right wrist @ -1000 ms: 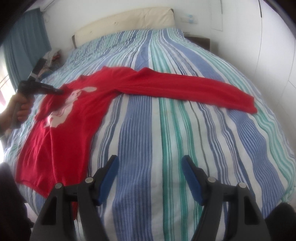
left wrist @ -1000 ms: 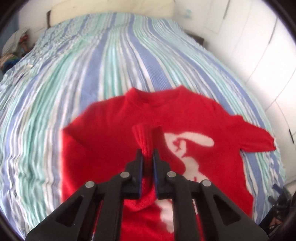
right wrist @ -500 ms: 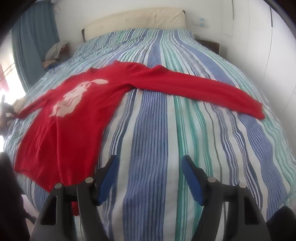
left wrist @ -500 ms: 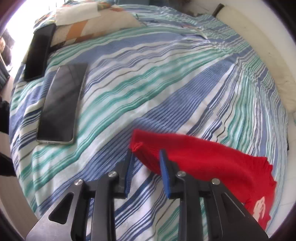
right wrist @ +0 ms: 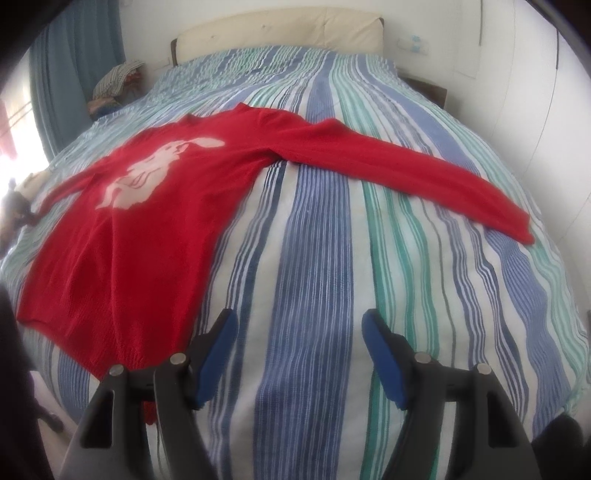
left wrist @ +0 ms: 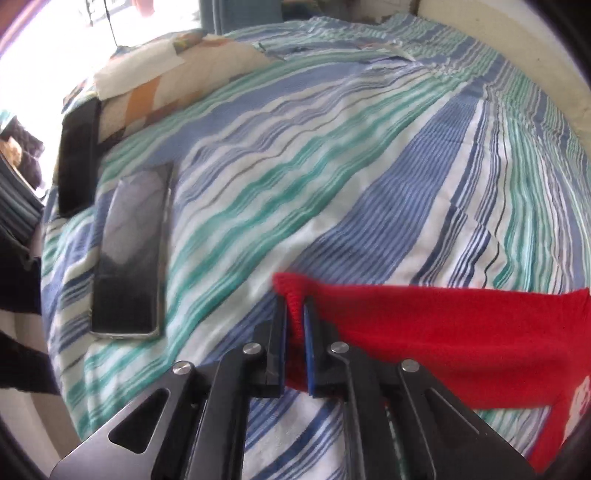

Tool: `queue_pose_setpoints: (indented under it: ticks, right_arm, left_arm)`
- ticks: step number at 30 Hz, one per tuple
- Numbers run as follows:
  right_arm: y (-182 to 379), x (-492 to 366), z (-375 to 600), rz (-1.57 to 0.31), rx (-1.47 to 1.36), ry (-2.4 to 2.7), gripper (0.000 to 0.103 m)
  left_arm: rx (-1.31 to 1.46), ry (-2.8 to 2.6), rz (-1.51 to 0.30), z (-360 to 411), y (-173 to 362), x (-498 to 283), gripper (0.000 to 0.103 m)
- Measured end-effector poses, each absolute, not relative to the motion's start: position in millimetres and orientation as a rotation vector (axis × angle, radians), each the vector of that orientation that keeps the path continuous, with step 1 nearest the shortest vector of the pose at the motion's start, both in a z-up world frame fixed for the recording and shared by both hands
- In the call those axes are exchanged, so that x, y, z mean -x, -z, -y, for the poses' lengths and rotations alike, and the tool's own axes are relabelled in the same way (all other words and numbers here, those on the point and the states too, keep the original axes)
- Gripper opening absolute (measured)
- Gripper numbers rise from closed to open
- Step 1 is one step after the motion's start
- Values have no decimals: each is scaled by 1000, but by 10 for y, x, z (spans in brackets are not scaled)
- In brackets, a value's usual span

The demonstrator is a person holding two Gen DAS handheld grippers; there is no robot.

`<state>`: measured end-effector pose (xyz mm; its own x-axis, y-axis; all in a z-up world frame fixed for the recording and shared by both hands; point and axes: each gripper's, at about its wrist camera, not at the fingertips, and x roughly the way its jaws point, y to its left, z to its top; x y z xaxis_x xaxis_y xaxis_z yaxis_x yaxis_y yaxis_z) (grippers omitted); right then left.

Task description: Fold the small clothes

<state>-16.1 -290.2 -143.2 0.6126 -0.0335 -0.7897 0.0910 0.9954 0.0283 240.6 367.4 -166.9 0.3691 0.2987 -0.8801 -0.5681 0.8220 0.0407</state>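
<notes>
Striped bedding point(right wrist: 317, 258) in blue, green and white covers the whole bed, running far back to a cream headboard point(right wrist: 280, 29), with white wall to the right and a blue curtain point(right wrist: 74, 74) on the left. On it lies a red sweater point(right wrist: 155, 206) with a white rabbit print, spread flat on the left half; its hem sits close to the bed's near left edge. One sleeve point(right wrist: 406, 170) stretches far out to the right, its cuff ending near the bed's right edge. The right gripper point(right wrist: 299, 354) hangs above bare stripes at the near edge, fingers spread wide and holding nothing; broad uncovered bedding lies ahead of it. The left gripper point(left wrist: 294, 325) is clamped on the cuff point(left wrist: 291, 295) of the other sleeve. Left of that cuff, well apart, a phone point(left wrist: 129, 251) lies flat, a darker one point(left wrist: 79, 158) just beyond it, beside a patterned pillow point(left wrist: 166, 81).
</notes>
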Motion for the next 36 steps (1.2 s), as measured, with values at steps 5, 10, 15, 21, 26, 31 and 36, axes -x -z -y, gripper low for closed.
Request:
queue_pose_setpoints:
  ticks: [5,10,15,21,26,31,36]
  right_arm:
    - [1407,177,2944,-898,-76,98,69]
    - [1371,199,2966,-879,-78,113,69]
    - [1258,230,3013,-832,-41,172,76]
    - [1145,153,3111,-781,-31,203,82]
    - [1128,-21,3201,-759,-117,225,82]
    - [1204,-215,3190,-708,-139,227,82]
    - [1742,-359,3189,-809,-110,249,85]
  left_arm:
    - [225,-612,-1090,-3703,1743,-2508,8]
    - [142,-595,-1055,-3415,1485,-2378,59]
    - [184,-372,-946,-2872,993,-1866,80]
    - [180,-71,-925,-1855,912,-1477,92]
    - [128,17,-960,-1325,1262,-1532,91]
    - [125,17,-1045,-1199,1716,-1591,91]
    - [73,12,-1048,-1146,1980,-1531,100]
